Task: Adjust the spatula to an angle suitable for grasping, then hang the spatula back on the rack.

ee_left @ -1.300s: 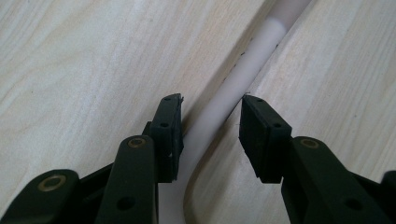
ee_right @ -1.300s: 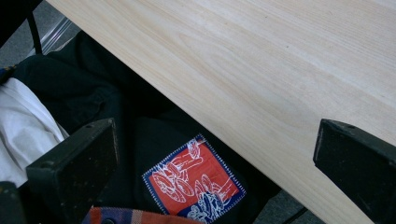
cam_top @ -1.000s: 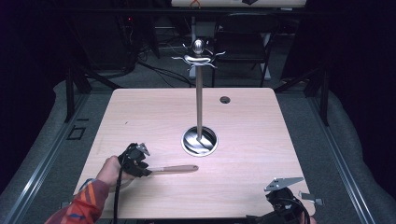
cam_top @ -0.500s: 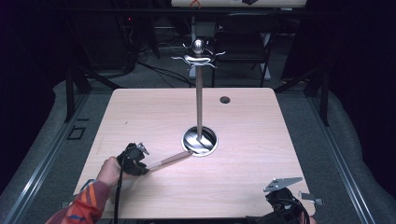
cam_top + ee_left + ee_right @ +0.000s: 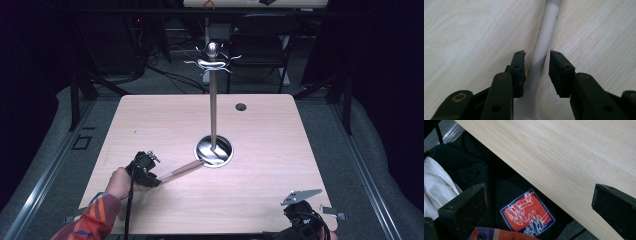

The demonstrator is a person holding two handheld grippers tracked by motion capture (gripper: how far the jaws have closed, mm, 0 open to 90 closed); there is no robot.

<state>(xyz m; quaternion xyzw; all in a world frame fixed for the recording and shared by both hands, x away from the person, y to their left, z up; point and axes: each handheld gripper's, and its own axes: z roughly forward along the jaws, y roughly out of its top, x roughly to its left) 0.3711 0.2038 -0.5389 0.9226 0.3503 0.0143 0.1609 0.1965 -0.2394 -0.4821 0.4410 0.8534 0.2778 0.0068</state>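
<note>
One metal stand (image 5: 213, 100) and one wooden handle (image 5: 181, 169) sit on the surface (image 5: 270, 150). Two hand-held grippers: the left hand-held gripper (image 5: 537, 72) straddles the handle with jaws slightly apart, not clamped. The right hand-held gripper (image 5: 536, 202) hangs wide open off the near edge.

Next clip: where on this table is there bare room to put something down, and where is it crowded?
Bare wood: the whole right half beyond the stand's round base, the far left corner, and the far edge either side of the grommet hole. Crowded: the near-left, where the left gripper straddles the wooden handle running to the base.
</note>
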